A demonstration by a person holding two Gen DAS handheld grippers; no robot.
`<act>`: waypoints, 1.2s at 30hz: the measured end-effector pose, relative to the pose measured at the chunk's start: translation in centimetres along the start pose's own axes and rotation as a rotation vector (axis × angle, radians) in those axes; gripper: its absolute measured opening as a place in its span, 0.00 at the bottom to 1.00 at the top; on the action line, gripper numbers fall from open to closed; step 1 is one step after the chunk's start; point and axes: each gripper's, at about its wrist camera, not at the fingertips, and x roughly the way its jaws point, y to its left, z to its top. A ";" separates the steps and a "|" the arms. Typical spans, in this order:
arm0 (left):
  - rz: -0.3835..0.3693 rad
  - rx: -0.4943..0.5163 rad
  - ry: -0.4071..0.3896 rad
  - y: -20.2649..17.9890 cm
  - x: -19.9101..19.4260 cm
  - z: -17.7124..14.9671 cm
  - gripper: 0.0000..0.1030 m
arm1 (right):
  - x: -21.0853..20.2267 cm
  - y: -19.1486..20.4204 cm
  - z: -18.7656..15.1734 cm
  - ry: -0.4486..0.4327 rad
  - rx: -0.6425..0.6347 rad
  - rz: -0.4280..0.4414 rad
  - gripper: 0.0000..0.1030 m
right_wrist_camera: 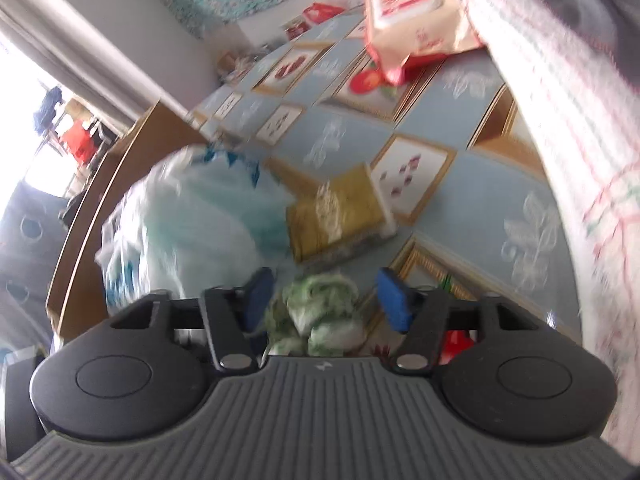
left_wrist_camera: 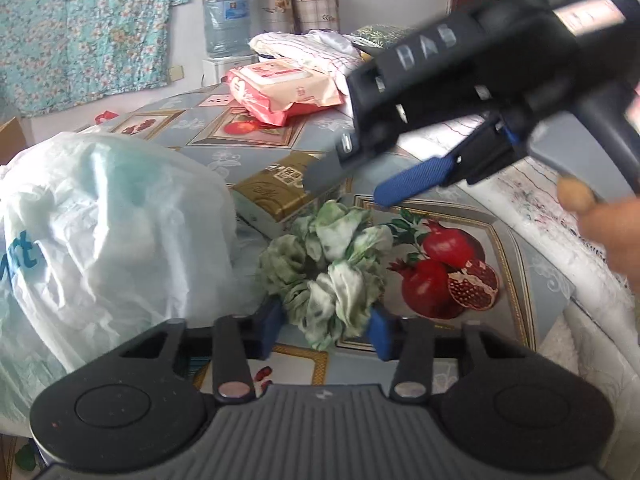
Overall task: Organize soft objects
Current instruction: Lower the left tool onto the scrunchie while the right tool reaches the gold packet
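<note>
A green-and-white fabric scrunchie (left_wrist_camera: 328,268) lies on the fruit-print tablecloth (left_wrist_camera: 516,256). My left gripper (left_wrist_camera: 326,328) holds the scrunchie's near edge between its blue pads. My right gripper (left_wrist_camera: 348,184) hangs open above the scrunchie's far side, one blue finger (left_wrist_camera: 416,180) pointing down at it. In the blurred right wrist view the scrunchie (right_wrist_camera: 320,320) sits just below and between the open fingers of the right gripper (right_wrist_camera: 322,300).
A white plastic bag (left_wrist_camera: 104,232) bulges at the left. A gold tissue pack (left_wrist_camera: 276,188) lies behind the scrunchie. A pink wet-wipes pack (left_wrist_camera: 280,88) and folded cloths (left_wrist_camera: 316,48) sit further back. A white patterned towel (left_wrist_camera: 540,200) lies along the right.
</note>
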 end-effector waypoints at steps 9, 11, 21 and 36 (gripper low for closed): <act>-0.014 -0.012 -0.005 0.4 -0.8 -0.6 0.36 | 3.1 1.8 5.0 -0.053 -0.042 -0.054 0.62; -0.016 -0.017 -0.004 0.4 -0.9 -0.7 0.36 | 4.3 2.1 5.8 -0.042 -0.059 -0.019 0.49; -0.027 -0.041 -0.007 1.0 -0.9 -0.6 0.36 | 5.2 2.2 6.1 0.003 -0.097 -0.057 0.45; -0.028 -0.041 -0.019 1.4 -1.1 -1.1 0.36 | 2.6 2.0 3.9 0.029 -0.158 -0.134 0.68</act>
